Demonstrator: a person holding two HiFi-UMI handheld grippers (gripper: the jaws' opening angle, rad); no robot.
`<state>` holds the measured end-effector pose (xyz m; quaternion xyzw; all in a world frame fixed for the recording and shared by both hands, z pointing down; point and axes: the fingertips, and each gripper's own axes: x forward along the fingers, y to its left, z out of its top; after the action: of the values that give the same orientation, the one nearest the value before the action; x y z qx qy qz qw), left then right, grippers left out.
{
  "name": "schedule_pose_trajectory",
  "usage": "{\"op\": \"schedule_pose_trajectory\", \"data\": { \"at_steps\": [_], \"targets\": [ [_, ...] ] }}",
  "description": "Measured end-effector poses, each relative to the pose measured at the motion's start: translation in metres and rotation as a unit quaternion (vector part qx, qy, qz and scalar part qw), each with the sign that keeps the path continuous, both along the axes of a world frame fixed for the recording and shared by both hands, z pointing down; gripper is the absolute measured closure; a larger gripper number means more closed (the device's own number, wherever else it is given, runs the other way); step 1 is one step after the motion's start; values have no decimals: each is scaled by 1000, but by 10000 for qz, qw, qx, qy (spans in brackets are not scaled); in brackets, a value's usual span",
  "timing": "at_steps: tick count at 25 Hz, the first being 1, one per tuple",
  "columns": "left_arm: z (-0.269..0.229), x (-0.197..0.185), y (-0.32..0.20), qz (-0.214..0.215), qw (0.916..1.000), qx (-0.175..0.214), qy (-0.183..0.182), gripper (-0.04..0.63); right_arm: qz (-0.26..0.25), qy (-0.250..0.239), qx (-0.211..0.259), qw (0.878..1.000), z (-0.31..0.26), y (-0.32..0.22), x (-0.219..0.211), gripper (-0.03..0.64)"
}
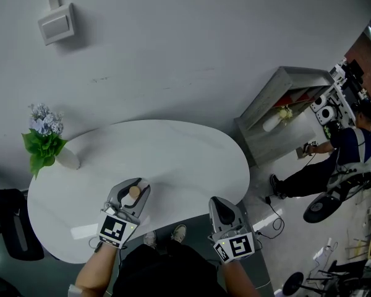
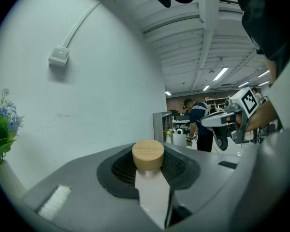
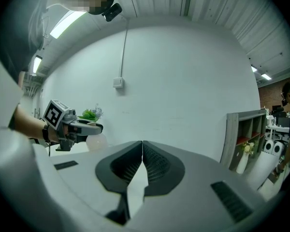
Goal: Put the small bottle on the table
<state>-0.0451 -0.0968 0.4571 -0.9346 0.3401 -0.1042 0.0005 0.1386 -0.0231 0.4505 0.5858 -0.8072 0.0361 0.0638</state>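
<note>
A small white bottle (image 2: 152,190) with a round wooden cap (image 2: 148,154) sits between the jaws of my left gripper (image 1: 135,190), which is shut on it. In the head view the bottle's cap (image 1: 134,192) shows over the near part of the white oval table (image 1: 173,159). My right gripper (image 1: 221,210) hangs off the table's near right edge, jaws shut with nothing between them; its own view shows the closed pads (image 3: 143,166). From the right gripper view the left gripper (image 3: 72,128) appears at the left.
A white vase with green leaves and pale blue flowers (image 1: 44,142) stands on the table's far left. A grey shelf unit (image 1: 284,107) stands to the right by the wall, and a person (image 1: 334,159) works beyond it. A dark chair (image 1: 9,224) sits at the left.
</note>
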Motion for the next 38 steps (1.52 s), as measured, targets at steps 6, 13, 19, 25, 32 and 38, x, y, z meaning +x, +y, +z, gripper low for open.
{"op": "schedule_pose_trajectory", "data": {
  "at_steps": [6,13,19,25,32,38],
  "targets": [
    [5,11,-13,10,10000,-1,-62,489,5,-23,-81,10000,5,3,6,611],
    [27,20,-28,-6,9997,-89,-238,489,-43,-25,-159,9999,11,3,9,611],
    [60,32,-43,47,9987,-276,-419,489,-10,-10,-214,9998,16,5,17,611],
    [93,49,-58,231,9975,-498,-456,489,130,18,-351,9993,23,11,28,611],
    [128,70,-74,286,9954,-747,-526,489,212,46,-449,9988,29,12,36,611],
    [148,81,-84,315,9943,-848,-562,488,182,107,-526,9984,34,7,35,611]
  ]
}}
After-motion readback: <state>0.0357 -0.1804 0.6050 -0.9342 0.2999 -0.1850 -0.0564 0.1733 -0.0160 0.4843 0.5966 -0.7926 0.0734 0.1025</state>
